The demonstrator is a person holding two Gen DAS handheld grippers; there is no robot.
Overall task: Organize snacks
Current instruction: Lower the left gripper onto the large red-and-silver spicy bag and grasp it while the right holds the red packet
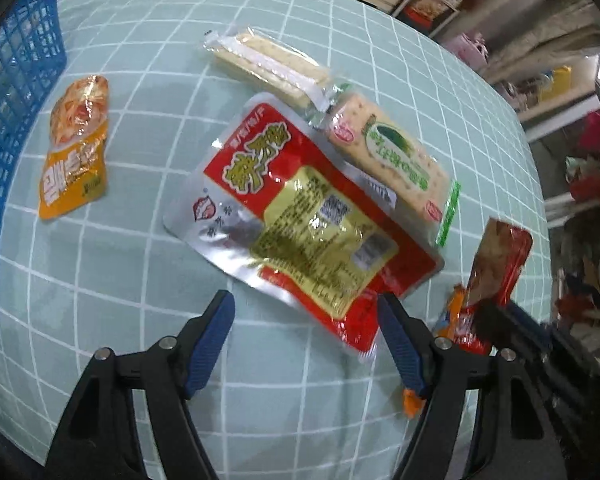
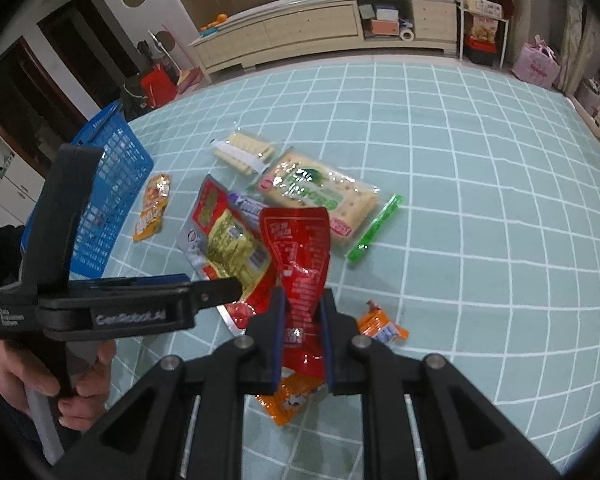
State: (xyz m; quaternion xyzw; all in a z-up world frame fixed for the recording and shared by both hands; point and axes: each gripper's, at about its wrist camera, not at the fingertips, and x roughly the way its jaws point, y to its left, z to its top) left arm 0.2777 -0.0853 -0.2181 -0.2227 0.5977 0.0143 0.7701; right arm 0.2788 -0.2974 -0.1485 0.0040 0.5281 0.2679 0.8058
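Observation:
My right gripper is shut on a red snack packet and holds it upright above the table; the packet also shows at the right of the left wrist view. My left gripper is open, low over the table, with its fingertips at the near edge of a large red and silver pouch. The pouch also shows in the right wrist view. A blue basket stands at the left, also seen in the right wrist view. An orange packet lies beside it.
A green-print cracker pack and a pale wafer pack lie beyond the pouch. Small orange packets lie under my right gripper, another orange one to its right. A green stick lies right of the crackers. The tablecloth is teal checked.

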